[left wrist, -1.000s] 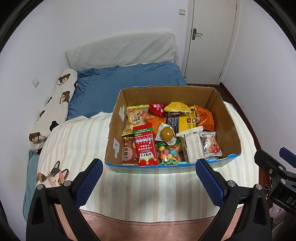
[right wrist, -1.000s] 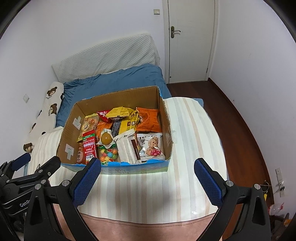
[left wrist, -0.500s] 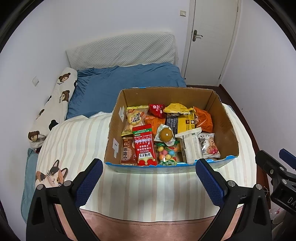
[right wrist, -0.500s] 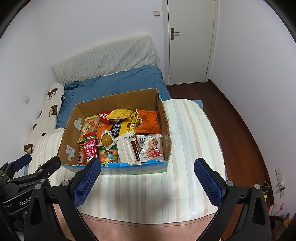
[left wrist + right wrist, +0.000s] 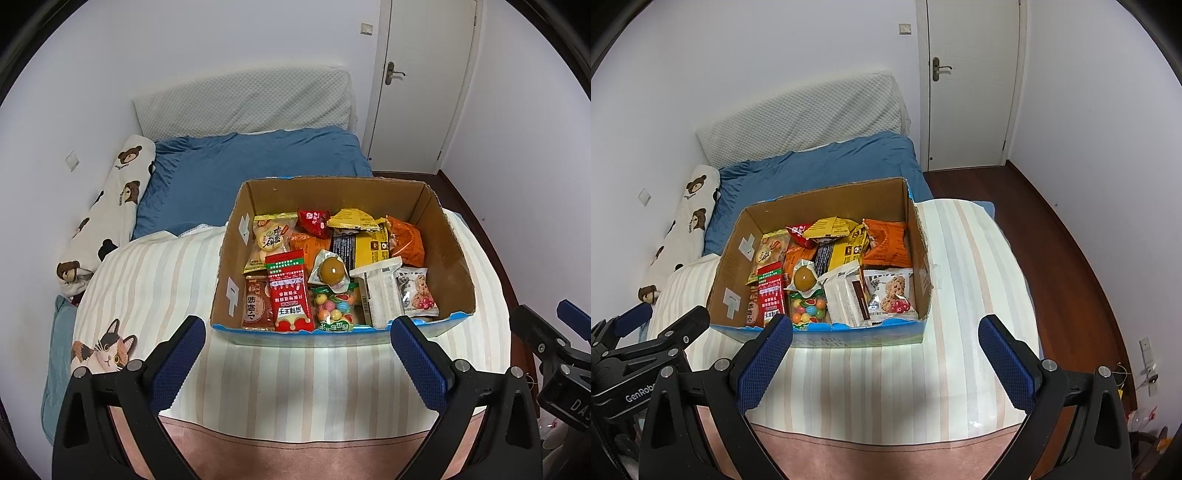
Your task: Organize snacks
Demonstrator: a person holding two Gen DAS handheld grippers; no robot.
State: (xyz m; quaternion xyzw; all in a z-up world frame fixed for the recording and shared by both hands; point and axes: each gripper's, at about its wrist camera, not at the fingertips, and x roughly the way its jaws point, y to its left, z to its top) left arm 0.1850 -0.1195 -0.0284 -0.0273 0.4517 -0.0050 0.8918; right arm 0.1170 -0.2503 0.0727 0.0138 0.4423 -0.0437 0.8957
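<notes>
An open cardboard box (image 5: 448, 236) (image 5: 919, 254) stands on a striped blanket and holds several snack packets. Among them are a red packet (image 5: 290, 295) (image 5: 770, 299), a bag of coloured candy balls (image 5: 334, 308) (image 5: 807, 308), a white wrapped bar (image 5: 380, 295) (image 5: 842, 295), an oat cookie packet (image 5: 415, 295) (image 5: 892, 295) and orange bags (image 5: 404, 240) (image 5: 888, 245). My left gripper (image 5: 295, 358) hangs open in front of the box's near wall. My right gripper (image 5: 884, 356) is open too, before the box's near right corner. Neither holds anything.
The striped blanket (image 5: 155, 280) (image 5: 975, 280) covers the near bed, with a cat print (image 5: 105, 350) at its left. A blue quilt (image 5: 258, 158), a bear-print pillow (image 5: 110, 214) and a white headboard cushion (image 5: 243, 103) lie behind. Wooden floor (image 5: 1071, 266) and a shut door (image 5: 971, 81) are to the right.
Both views have drawn back slightly, so the box sits a little farther up in the frames. The snacks have not moved and both grippers stay open.
</notes>
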